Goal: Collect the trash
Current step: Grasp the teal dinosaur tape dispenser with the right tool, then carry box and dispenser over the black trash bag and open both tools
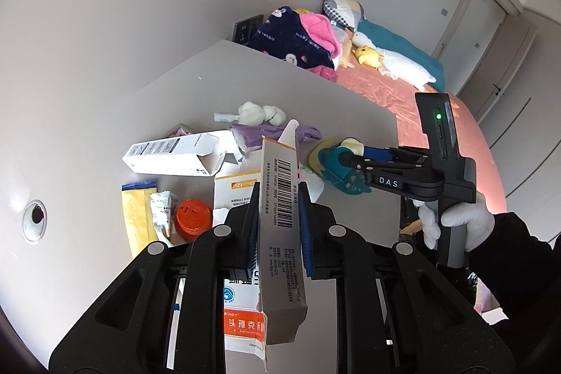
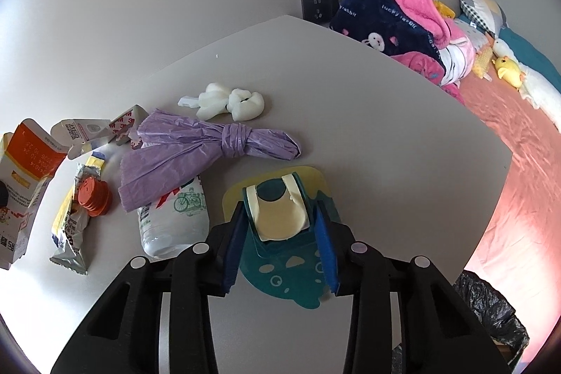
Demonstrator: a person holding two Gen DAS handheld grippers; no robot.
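My left gripper (image 1: 279, 223) is shut on a grey barcode carton (image 1: 282, 226) and holds it above the white table (image 1: 196, 86). Under it lies an orange-and-white medicine box (image 1: 242, 325). My right gripper (image 2: 279, 244) is shut on a teal and cream hook holder (image 2: 277, 216) with a yellow backing card (image 2: 315, 177), low over the table (image 2: 350, 114). The right gripper also shows in the left wrist view (image 1: 354, 160), at the table's right edge. A black-lined trash bin (image 2: 491, 311) stands below the table, at the lower right.
Scattered on the table are a purple tied bag (image 2: 196, 149), a plastic bottle (image 2: 171, 219), an orange cap (image 2: 93, 195), a snack wrapper (image 2: 70, 233), white foam pieces (image 2: 231, 100), an open white box (image 1: 175, 153) and a yellow packet (image 1: 138, 216). A bed (image 2: 508, 128) lies on the right.
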